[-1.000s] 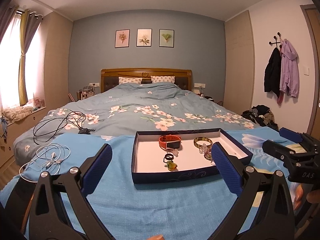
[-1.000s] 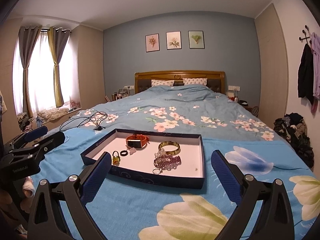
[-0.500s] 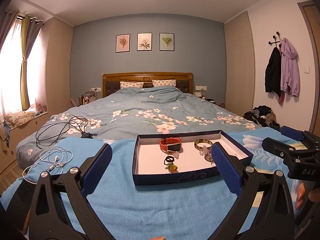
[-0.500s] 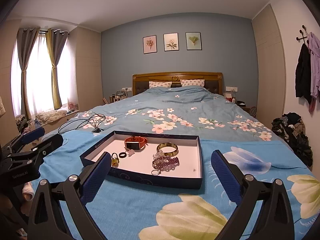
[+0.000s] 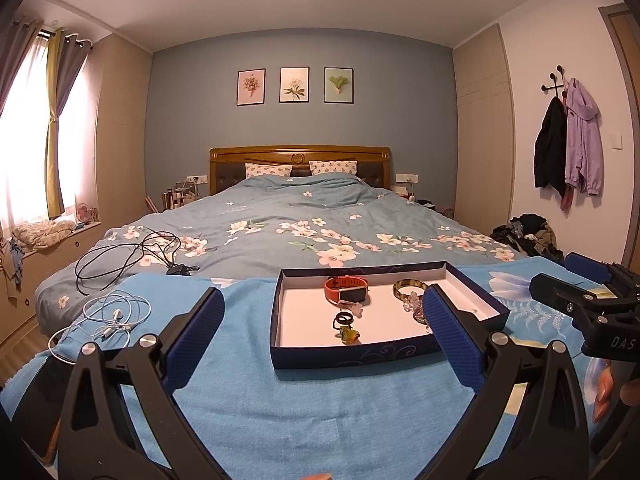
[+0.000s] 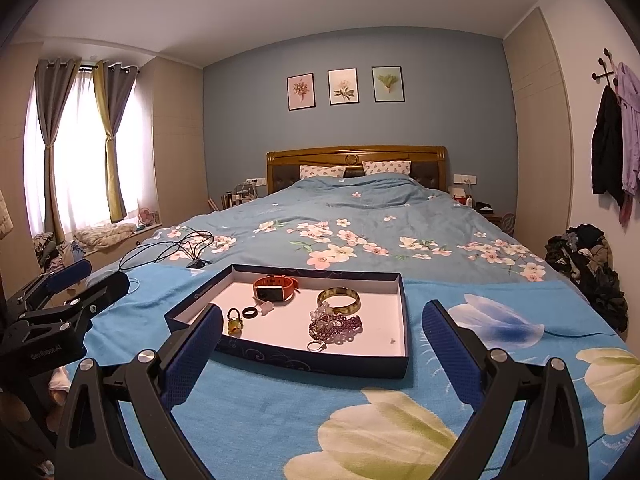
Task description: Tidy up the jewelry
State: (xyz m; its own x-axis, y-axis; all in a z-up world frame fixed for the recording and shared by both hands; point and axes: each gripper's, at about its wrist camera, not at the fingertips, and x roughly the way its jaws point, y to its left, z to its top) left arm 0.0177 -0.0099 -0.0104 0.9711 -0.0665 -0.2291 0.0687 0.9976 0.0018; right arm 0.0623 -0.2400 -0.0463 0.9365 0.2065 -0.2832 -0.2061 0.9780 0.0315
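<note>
Both grippers, left (image 5: 320,344) and right (image 6: 320,344), are hovering wide open and empty; I'm seeing the tray (image 6: 304,360) lying dead ahead, nearer the right.

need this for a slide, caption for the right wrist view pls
Open right gripper poised before a shallow box of jewelry on a blue floral bedspread.

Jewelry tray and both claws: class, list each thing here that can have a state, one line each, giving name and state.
Left claw: open, empty, held above the blanket.
Right claw: open, empty.
Box tray: lidless, flat on the blue blanket.
Orange watch: strap looped, lying in tray.
Gold bangle: lying flat in tray.
Purple bead bracelet: heaped beside bangle.
Black ring: lying flat.
White earphones: tangled, outside tray.
</note>
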